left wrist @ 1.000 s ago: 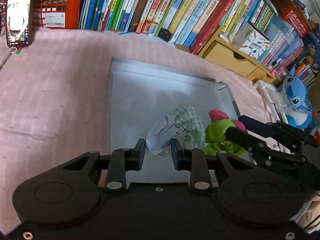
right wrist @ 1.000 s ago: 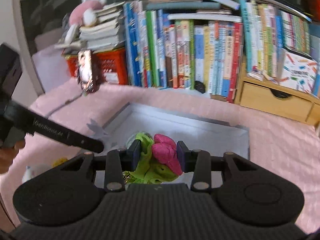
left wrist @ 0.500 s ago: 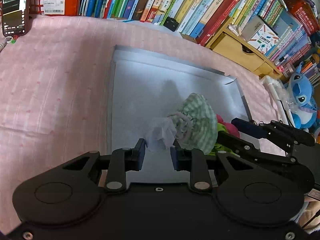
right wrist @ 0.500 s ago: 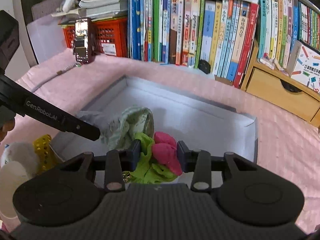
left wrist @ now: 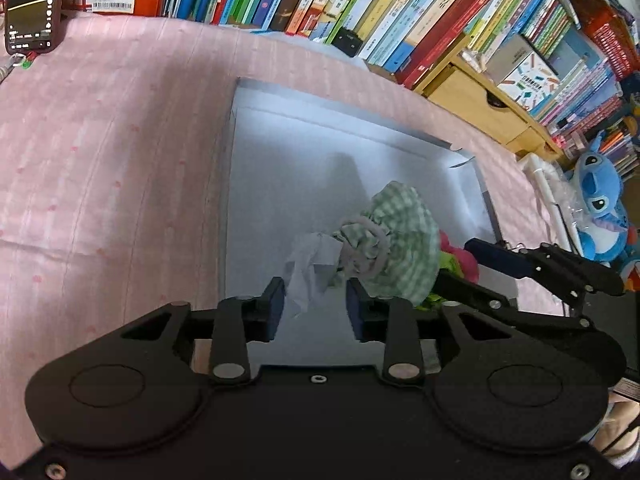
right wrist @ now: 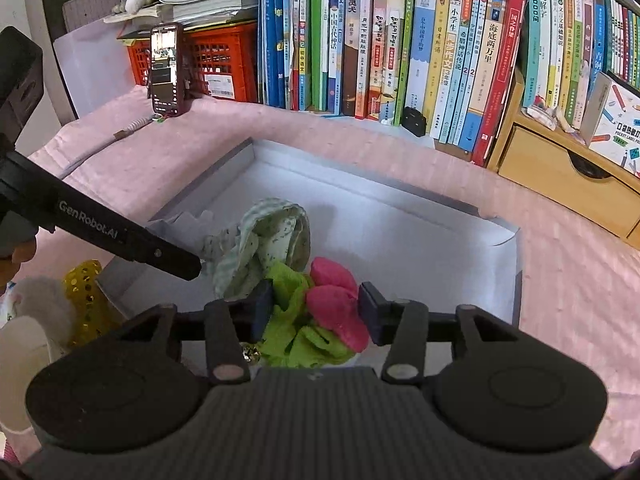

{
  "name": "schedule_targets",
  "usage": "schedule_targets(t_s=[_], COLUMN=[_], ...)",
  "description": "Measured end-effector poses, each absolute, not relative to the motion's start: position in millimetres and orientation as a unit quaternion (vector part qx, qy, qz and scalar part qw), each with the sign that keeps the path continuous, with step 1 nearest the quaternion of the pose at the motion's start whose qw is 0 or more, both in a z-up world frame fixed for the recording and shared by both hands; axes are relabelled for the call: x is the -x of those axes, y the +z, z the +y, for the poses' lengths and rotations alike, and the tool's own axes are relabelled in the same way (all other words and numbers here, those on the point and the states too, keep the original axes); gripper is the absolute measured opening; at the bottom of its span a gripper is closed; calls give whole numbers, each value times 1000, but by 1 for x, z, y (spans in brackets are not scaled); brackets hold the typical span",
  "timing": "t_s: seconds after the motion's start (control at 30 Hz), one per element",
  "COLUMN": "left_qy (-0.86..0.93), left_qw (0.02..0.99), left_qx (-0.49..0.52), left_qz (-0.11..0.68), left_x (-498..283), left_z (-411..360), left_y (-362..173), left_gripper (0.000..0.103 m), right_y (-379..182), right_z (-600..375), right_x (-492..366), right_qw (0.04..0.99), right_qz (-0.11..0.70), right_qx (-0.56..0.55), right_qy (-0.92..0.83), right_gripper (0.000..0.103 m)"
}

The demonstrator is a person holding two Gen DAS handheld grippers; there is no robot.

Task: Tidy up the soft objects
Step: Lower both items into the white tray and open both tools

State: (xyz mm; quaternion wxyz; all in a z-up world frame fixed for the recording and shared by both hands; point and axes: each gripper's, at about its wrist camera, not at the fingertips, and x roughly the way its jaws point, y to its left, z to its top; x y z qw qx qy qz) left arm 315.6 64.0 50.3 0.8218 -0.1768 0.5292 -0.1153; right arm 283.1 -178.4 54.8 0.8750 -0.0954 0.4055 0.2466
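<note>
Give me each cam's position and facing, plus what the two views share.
Left wrist: on the left gripper, angled down into the grey box; the right gripper enters at right, jaws opening around white tissue.
Right wrist: on the right gripper, angled down toward the books; its jaws opening around a green-pink toy, left gripper's finger at left.
Shared: box, checked cloth, toy, phone.

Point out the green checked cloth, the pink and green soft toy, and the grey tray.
green checked cloth (left wrist: 404, 236), left wrist view, its fanned top.
pink and green soft toy (right wrist: 332, 308), right wrist view, pink part.
grey tray (right wrist: 400, 236), right wrist view, bare floor.
</note>
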Motion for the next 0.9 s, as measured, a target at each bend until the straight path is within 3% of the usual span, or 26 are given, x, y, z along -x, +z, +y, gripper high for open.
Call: schedule_targets(t_s=[0.47, 0.9], left_qy=[-134, -145], left_qw=[852, 904], left_qx=[150, 119], left_qz=[484, 384], left_x=[-278, -196], left_z=[68, 80], left_y=[86, 122], left_gripper=[50, 69], right_y=[84, 118], right_z=[-191, -202], right_x=[-259, -190], right_qw=[899, 932], right_qz=[359, 266], right_qx=[70, 65], right_qy=[241, 239], right_gripper=[78, 87])
